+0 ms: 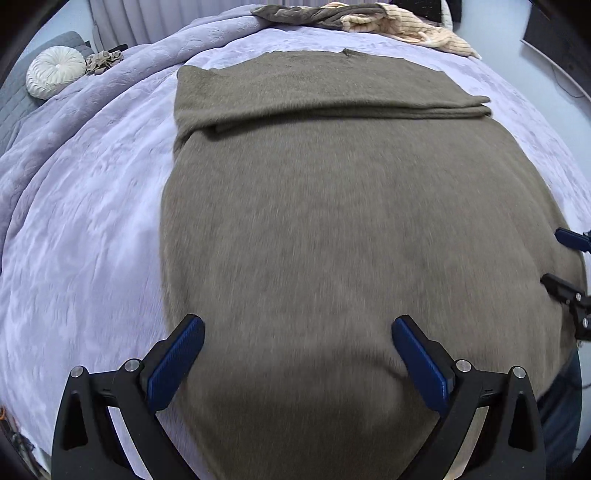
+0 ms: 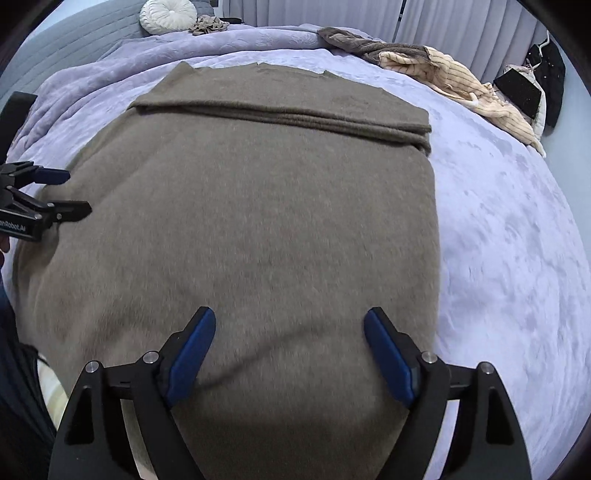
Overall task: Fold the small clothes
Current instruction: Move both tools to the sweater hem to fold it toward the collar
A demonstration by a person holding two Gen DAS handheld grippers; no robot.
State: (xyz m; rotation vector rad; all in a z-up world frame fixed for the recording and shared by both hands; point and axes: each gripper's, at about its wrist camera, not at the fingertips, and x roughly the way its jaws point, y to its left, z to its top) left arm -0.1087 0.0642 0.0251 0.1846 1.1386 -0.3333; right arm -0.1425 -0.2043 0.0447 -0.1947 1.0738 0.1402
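Observation:
A brown-grey knit garment [image 1: 332,221] lies flat on the lavender bed cover [image 1: 92,221], with a sleeve folded across its far part [image 1: 332,107]. It also shows in the right wrist view [image 2: 258,221]. My left gripper [image 1: 298,328] is open and empty, just above the garment's near left part. My right gripper [image 2: 290,321] is open and empty, above the near right part. The right gripper's fingers show at the right edge of the left wrist view [image 1: 569,258]. The left gripper shows at the left edge of the right wrist view [image 2: 70,192].
A pile of brown and cream striped clothes [image 2: 424,62] lies at the bed's far side, also seen in the left wrist view [image 1: 369,18]. A round white cushion [image 1: 55,72] and a crumpled beige item [image 1: 105,59] sit at the far left. Curtains [image 2: 443,22] hang behind.

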